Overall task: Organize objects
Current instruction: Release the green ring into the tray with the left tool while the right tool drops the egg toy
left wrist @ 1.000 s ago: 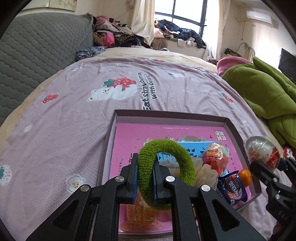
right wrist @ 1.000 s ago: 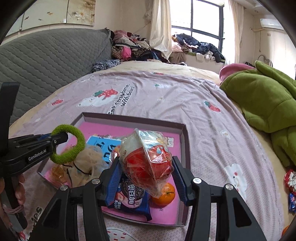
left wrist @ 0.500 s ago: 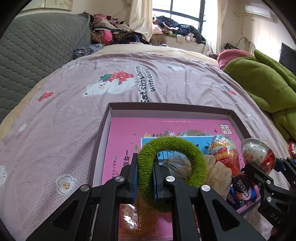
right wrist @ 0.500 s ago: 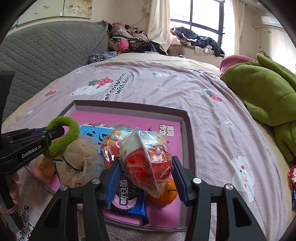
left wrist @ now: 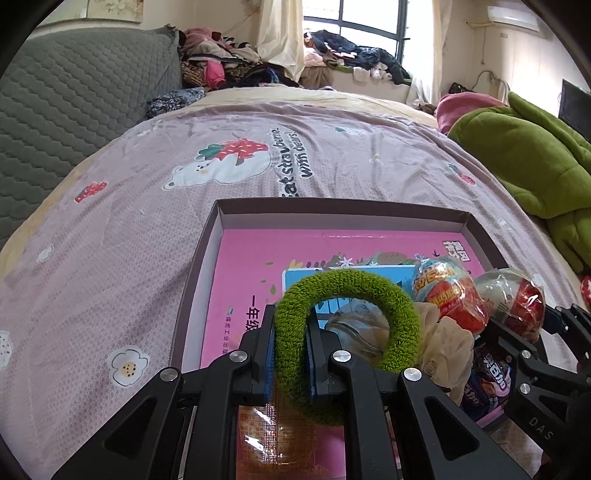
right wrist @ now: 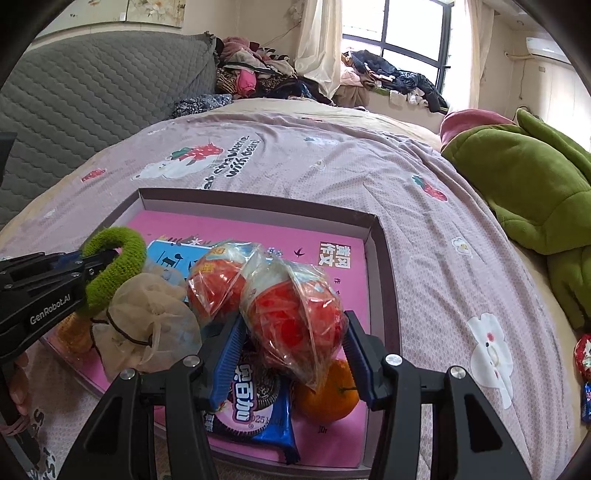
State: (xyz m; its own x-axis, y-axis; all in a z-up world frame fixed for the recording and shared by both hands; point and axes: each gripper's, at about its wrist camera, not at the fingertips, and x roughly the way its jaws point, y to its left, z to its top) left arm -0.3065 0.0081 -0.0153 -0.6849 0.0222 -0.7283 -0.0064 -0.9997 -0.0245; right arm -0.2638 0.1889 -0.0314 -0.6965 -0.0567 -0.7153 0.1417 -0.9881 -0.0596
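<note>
- Grippers first: the left gripper (left wrist: 290,354) is clenched on the green hair ring (left wrist: 347,332), blue pads pressing the ring's left side, the loop standing up and out toward two o'clock.
- In the right wrist view the right gripper (right wrist: 293,343) grasps a wrapped egg toy (right wrist: 291,317) between its blue pads, the crinkled clear wrapper bulging above the jaws.
- Just under that toy, at six o'clock of it, lie a blue cookie packet (right wrist: 255,413) and an orange (right wrist: 328,395), both inside the box.
- At ten o'clock of the held toy sits a second wrapped egg toy (right wrist: 216,284); at nine o'clock, a beige mesh pouch (right wrist: 147,317) tied with a dark cord, touching the hair ring.
- All of these rest in, or hang over, the shallow box (right wrist: 384,266) with a pink printed floor and dark rim, which lies on the mauve bedspread (right wrist: 332,162) with strawberry and bear prints.
- A fingertip (right wrist: 16,384) of the person shows at the left edge, under the left gripper.
- Farther off, at two o'clock, a green blanket (right wrist: 524,184) is bunched on the bed; at ten o'clock a grey quilted headboard (right wrist: 92,85).
- Farthest, at twelve o'clock, piled clothes (right wrist: 258,74) lie below a window (right wrist: 406,33).
</note>
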